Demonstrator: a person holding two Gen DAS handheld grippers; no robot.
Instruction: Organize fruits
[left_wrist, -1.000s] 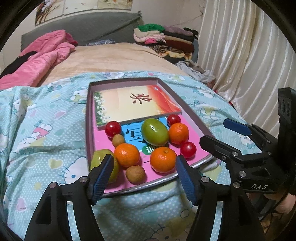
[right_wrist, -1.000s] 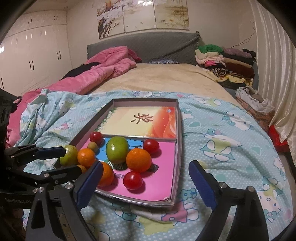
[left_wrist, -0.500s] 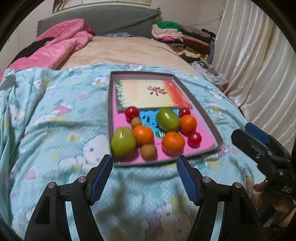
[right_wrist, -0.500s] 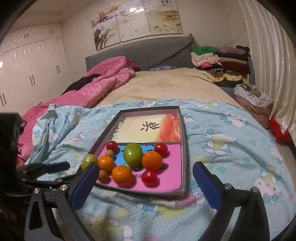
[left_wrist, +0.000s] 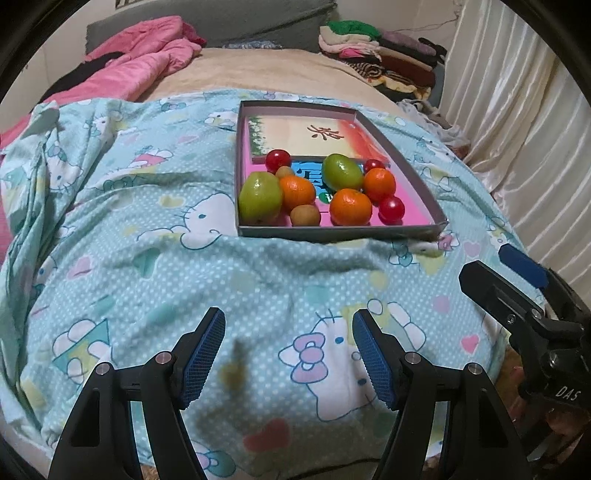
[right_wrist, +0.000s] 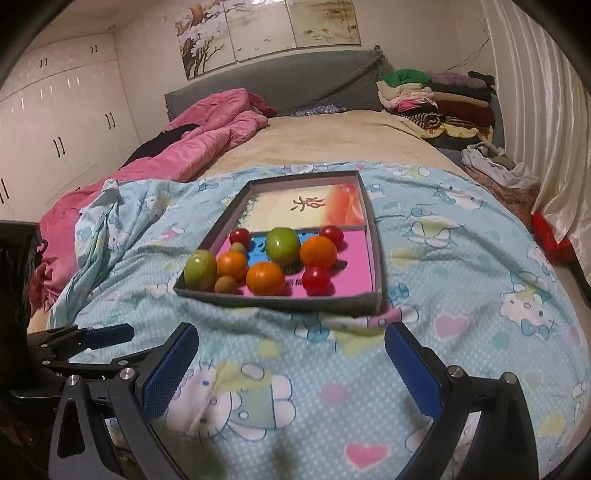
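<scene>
Both grippers are hovering over the blue cartoon-print sheet (left_wrist: 155, 236) on the bed, short of the shallow grey box (left_wrist: 332, 232) lying flat on it. Left gripper (left_wrist: 288, 354): jaws released, partly spread, nothing between them. Right gripper (right_wrist: 291, 369): jaws released and standing wide, having just been opening, nothing between them.

All the fruit is sitting in the near half of the box on the pink liner. Green fruit (left_wrist: 259, 197) is sitting in the near left corner, touching an orange (left_wrist: 297, 192). A second orange (left_wrist: 350, 206) is sitting near the front wall, with a small brown fruit (left_wrist: 305, 215) just to its left. A third orange (left_wrist: 379, 183) is lying farther back on the right, a red cherry tomato (left_wrist: 391, 209) just in front of it. Another green fruit (left_wrist: 341, 172) is sitting mid-box. Two more cherry tomatoes (left_wrist: 277, 159) are sitting at the back edge of the group, one on each side. A printed card (left_wrist: 314, 134) is filling the far half of the box.

A pink quilt (right_wrist: 207, 136) is bunched at the head of the bed, folded clothes (right_wrist: 436, 99) are stacked at its far right.
</scene>
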